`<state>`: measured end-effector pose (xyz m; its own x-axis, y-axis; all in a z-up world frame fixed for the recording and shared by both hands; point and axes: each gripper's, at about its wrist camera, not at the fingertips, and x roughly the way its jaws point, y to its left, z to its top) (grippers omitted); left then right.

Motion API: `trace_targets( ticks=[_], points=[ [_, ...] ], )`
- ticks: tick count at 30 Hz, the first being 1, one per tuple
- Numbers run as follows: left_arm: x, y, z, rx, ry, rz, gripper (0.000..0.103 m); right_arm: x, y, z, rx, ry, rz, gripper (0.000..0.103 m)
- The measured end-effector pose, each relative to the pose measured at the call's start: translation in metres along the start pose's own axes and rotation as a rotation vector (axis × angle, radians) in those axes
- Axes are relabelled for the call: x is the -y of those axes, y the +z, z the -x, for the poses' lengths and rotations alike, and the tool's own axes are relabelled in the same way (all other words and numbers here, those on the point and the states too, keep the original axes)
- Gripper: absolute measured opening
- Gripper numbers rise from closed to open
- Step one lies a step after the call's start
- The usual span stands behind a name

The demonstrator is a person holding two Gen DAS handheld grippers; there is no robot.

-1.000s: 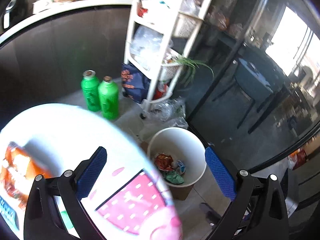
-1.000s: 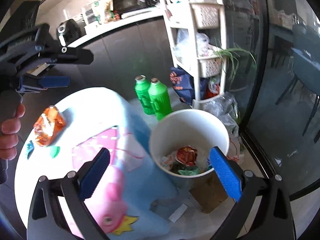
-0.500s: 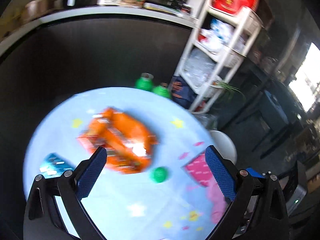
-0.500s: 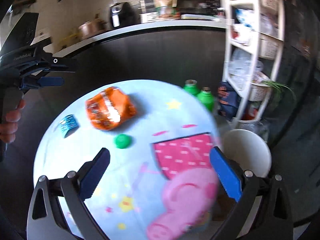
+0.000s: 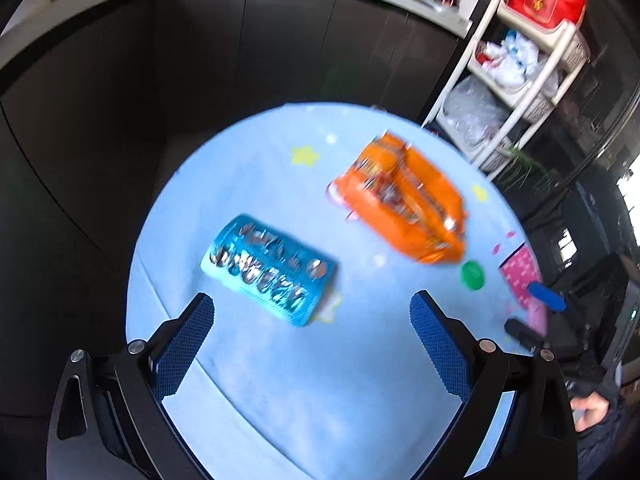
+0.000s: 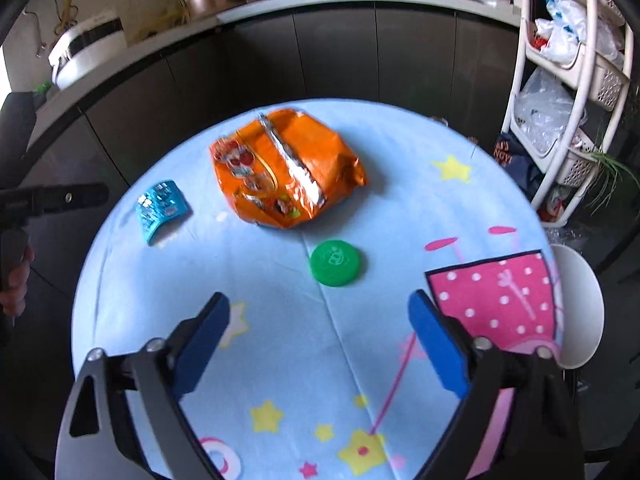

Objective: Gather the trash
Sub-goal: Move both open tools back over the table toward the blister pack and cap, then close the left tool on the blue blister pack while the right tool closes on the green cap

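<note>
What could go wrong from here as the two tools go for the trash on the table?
1. The blue wrapper lies flat on the cloth; the open left tool may pinch fabric with it.
2. The green cap is low and round, so the open right tool could slip off it.
3. The bin sits half hidden behind the table edge, so drops may miss.

Left gripper (image 5: pixel 311 327) swung from the white bin to the bench (image 5: pixel 360 380), blue wrapper (image 5: pixel 269 270) now just ahead between its fingers, right gripper (image 6: pixel 318 334) likewise turned, green cap (image 6: pixel 335 263) ahead.
</note>
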<state>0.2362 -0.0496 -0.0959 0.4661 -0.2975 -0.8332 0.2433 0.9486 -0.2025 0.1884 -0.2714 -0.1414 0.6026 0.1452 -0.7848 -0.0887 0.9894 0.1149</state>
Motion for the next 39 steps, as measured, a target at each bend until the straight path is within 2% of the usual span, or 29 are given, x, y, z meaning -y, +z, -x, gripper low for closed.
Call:
trace_targets(
  ticks=[4,6,10,12,18,21,23,27,30,32,35,37,39],
  points=[
    [-0.006,0.002,-0.019,0.004,-0.019,-0.115,0.095,0.000,0.000,-0.016,-0.024,0.000,-0.003,0.085],
    [-0.009,0.006,-0.035,-0.030,-0.041,-0.185,0.095,-0.001,0.001,-0.021,-0.032,0.005,-0.004,0.085],
    [-0.015,0.014,-0.053,-0.055,-0.019,-0.278,0.095,-0.003,0.002,-0.028,-0.040,0.008,0.005,0.086],
    [-0.023,0.022,-0.059,-0.068,-0.031,-0.269,0.095,-0.003,0.002,-0.032,-0.044,0.016,-0.003,0.086],
    [-0.056,0.055,-0.083,-0.155,-0.180,-0.093,0.095,-0.006,0.003,-0.041,-0.058,0.020,-0.003,0.086],
    [-0.060,0.058,-0.091,-0.188,-0.224,-0.060,0.095,-0.005,0.003,-0.042,-0.060,0.017,-0.004,0.086],
    [-0.058,0.055,-0.092,-0.189,-0.226,-0.064,0.094,-0.004,0.003,-0.043,-0.062,0.015,-0.010,0.086],
    [-0.048,0.036,-0.082,-0.230,-0.297,-0.075,0.094,0.000,0.004,-0.041,-0.062,0.011,-0.008,0.087],
    [-0.028,0.014,-0.072,-0.265,-0.342,-0.144,0.094,0.002,0.004,-0.040,-0.061,0.011,-0.008,0.087],
    [-0.009,0.001,-0.063,-0.278,-0.327,-0.263,0.095,0.005,0.004,-0.039,-0.060,0.008,-0.009,0.087],
    [0.012,-0.002,-0.046,-0.188,-0.231,-0.430,0.095,0.008,0.003,-0.036,-0.056,0.010,-0.016,0.087],
    [0.018,0.005,-0.042,-0.127,-0.168,-0.477,0.095,0.009,0.002,-0.035,-0.053,0.009,-0.012,0.087],
    [0.023,0.013,-0.049,-0.123,-0.143,-0.502,0.095,0.009,0.003,-0.036,-0.054,0.009,-0.011,0.086]
  ],
)
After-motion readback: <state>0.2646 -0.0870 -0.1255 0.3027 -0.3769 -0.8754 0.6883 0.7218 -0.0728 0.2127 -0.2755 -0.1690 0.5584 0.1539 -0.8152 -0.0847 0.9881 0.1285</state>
